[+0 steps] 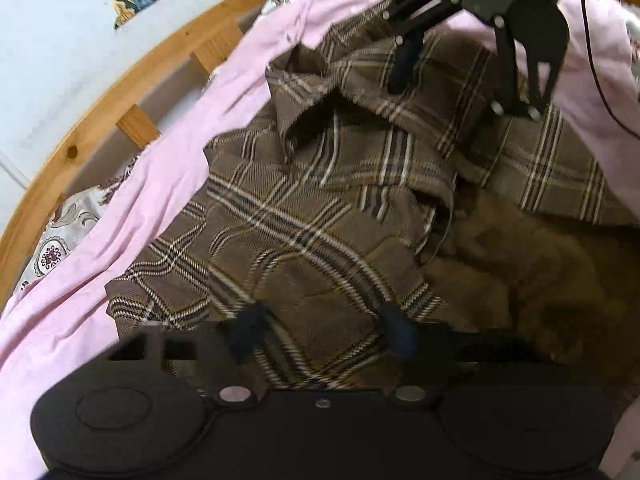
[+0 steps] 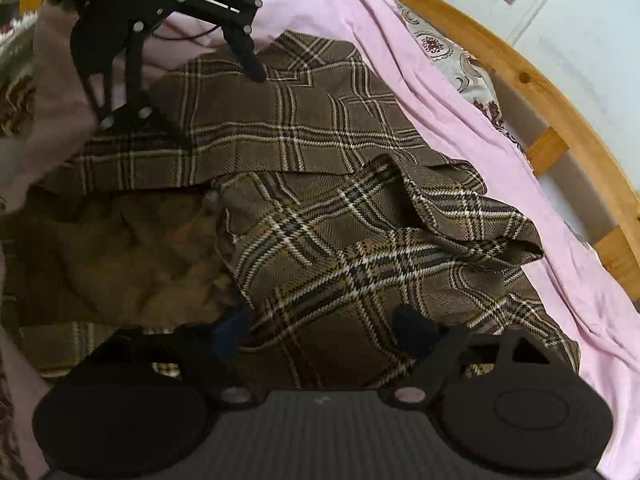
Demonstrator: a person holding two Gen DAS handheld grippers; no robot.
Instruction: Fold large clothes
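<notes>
Left gripper (image 1: 324, 330) and right gripper (image 2: 320, 326) both released, fingers apart over rumpled plaid coat (image 1: 304, 216), pink sheet (image 1: 168, 184) beyond, wooden bed frame (image 2: 560, 92) further out

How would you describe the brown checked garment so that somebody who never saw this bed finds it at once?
Start from the wooden bed frame and the pink sheet spread inside it. On that sheet lies the brown plaid garment, crumpled. Its white and dark check lines set it apart from the plain pink sheet and its own fuzzy plain brown lining.
</notes>
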